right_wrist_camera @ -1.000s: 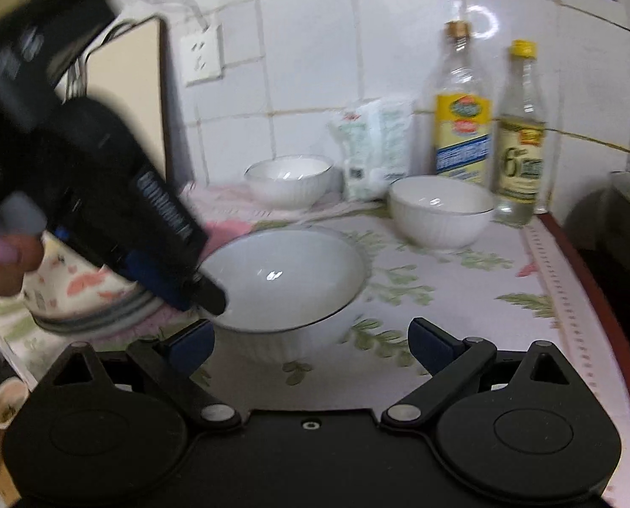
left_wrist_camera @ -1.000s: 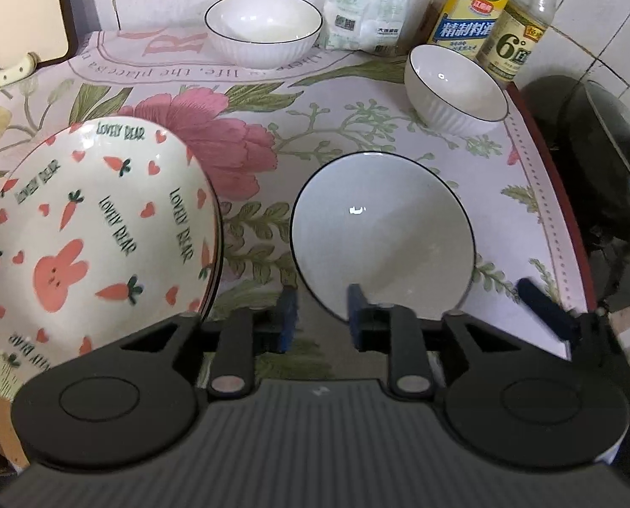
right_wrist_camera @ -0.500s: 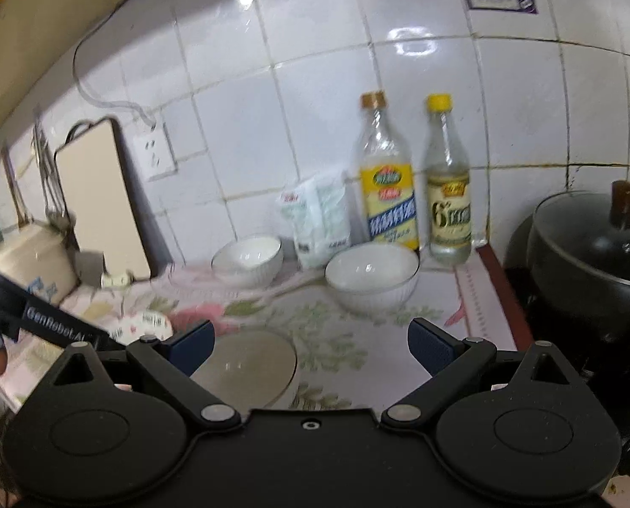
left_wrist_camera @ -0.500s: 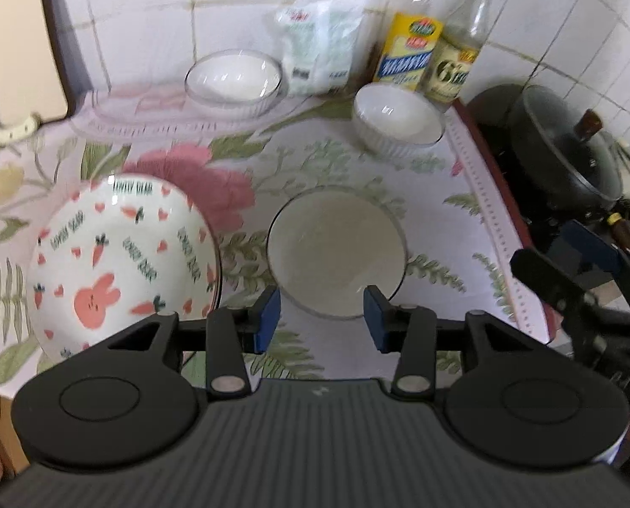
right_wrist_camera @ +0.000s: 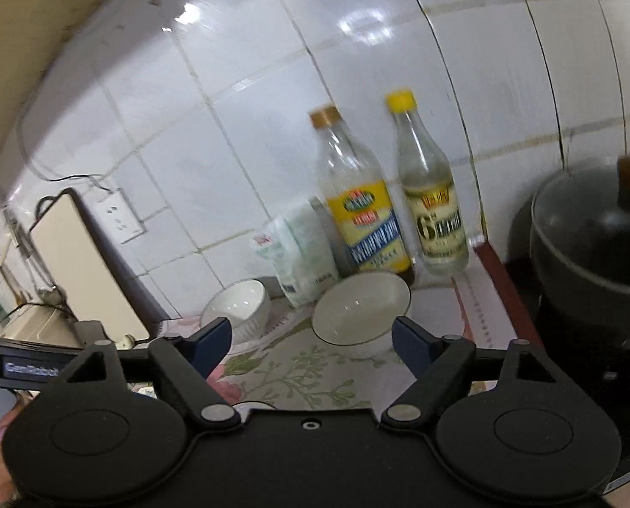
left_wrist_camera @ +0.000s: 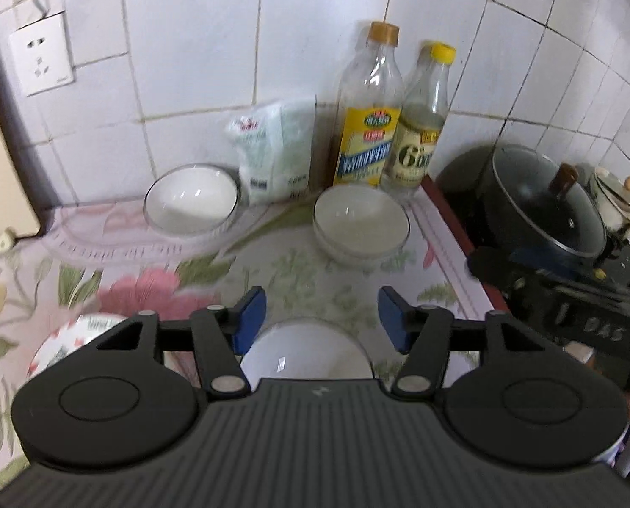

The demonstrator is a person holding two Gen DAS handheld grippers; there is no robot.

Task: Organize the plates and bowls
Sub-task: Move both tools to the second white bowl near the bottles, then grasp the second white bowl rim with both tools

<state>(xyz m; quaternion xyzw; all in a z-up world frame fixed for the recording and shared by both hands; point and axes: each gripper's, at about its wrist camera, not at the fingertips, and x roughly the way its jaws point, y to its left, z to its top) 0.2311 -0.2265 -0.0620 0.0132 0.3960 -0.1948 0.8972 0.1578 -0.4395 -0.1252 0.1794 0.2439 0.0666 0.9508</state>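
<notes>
My left gripper [left_wrist_camera: 321, 317] hangs above the flowered cloth, its jaws opening with nothing between them. Just below its fingers lies a plain white plate [left_wrist_camera: 306, 351], and a rabbit-and-carrot plate [left_wrist_camera: 73, 338] peeks out at the lower left. Two white bowls stand near the wall: one on the left [left_wrist_camera: 190, 203], one on the right [left_wrist_camera: 361, 224]. My right gripper [right_wrist_camera: 313, 340] is open and closing, not touching anything; the right bowl [right_wrist_camera: 361, 313] sits beyond its fingers, with the left bowl [right_wrist_camera: 239, 309] further back.
Two bottles [left_wrist_camera: 368, 127] [left_wrist_camera: 421, 135] and a white bag [left_wrist_camera: 277, 156] stand against the tiled wall. A lidded black pot [left_wrist_camera: 543, 207] sits on the stove to the right of the counter's edge. A cutting board [right_wrist_camera: 82, 271] leans at the left.
Both grippers have risen and tipped up toward the wall. The left jaws have widened and drawn back from the white plate's rim. The right jaws have narrowed a little.
</notes>
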